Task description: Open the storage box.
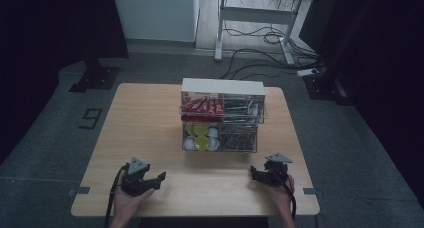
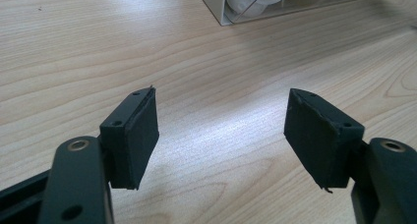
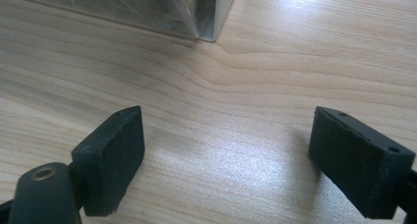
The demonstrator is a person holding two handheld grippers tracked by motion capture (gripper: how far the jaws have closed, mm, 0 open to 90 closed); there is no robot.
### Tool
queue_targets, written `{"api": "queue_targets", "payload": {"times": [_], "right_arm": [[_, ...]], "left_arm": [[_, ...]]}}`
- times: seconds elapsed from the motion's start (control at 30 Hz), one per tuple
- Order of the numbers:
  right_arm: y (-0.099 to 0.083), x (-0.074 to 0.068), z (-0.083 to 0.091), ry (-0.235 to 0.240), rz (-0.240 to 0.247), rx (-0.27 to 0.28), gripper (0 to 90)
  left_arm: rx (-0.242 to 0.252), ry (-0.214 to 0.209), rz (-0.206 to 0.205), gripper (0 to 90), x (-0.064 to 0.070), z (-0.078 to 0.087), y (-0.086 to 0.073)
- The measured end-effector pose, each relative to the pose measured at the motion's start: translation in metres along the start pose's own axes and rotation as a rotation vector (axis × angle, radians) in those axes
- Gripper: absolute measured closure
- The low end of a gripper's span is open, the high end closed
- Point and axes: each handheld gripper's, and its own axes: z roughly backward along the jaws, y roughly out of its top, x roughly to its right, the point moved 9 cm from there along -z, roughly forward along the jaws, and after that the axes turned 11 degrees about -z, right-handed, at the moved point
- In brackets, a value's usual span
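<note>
Clear organizer [image 1: 220,119] sits mid-table; left gripper [image 1: 150,180] and right gripper [image 1: 261,174] rest near its front corners — both wide open, holding nothing. Risk: clear walls are hard to judge — a jaw could shove it.

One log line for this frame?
left gripper: open, empty | right gripper: open, empty | clear plastic two-tier organizer box: untouched, mid-table
</note>
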Motion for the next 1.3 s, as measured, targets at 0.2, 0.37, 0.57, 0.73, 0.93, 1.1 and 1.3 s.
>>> {"api": "queue_targets", "payload": {"times": [0.2,0.37,0.57,0.73,0.93,1.1,1.3], "right_arm": [[0.000,0.000,0.002,-0.007,-0.012,0.015,22.8],[-0.001,0.003,0.006,-0.015,-0.024,0.031,29.7],[0.000,0.006,0.008,-0.008,-0.054,0.045,33.5],[0.003,0.006,0.015,0.018,-0.079,0.074,38.9],[0.011,0.006,0.029,0.054,-0.098,0.126,45.5],[0.013,0.006,0.038,0.070,-0.108,0.148,52.9],[0.018,0.004,0.047,0.088,-0.096,0.180,68.3]], "left_arm": [[-0.002,-0.001,-0.004,29.1,0.006,-0.003,0.000],[-0.004,-0.004,-0.003,28.9,0.006,-0.003,-0.001],[-0.001,0.001,0.006,29.0,0.002,-0.002,-0.001],[-0.001,-0.008,0.000,28.7,0.005,-0.001,0.000],[0.010,-0.002,0.005,28.8,0.005,0.000,0.001],[0.031,-0.005,0.011,29.4,0.007,0.004,0.005],[0.024,-0.004,0.014,29.3,0.006,0.004,0.004]]}}
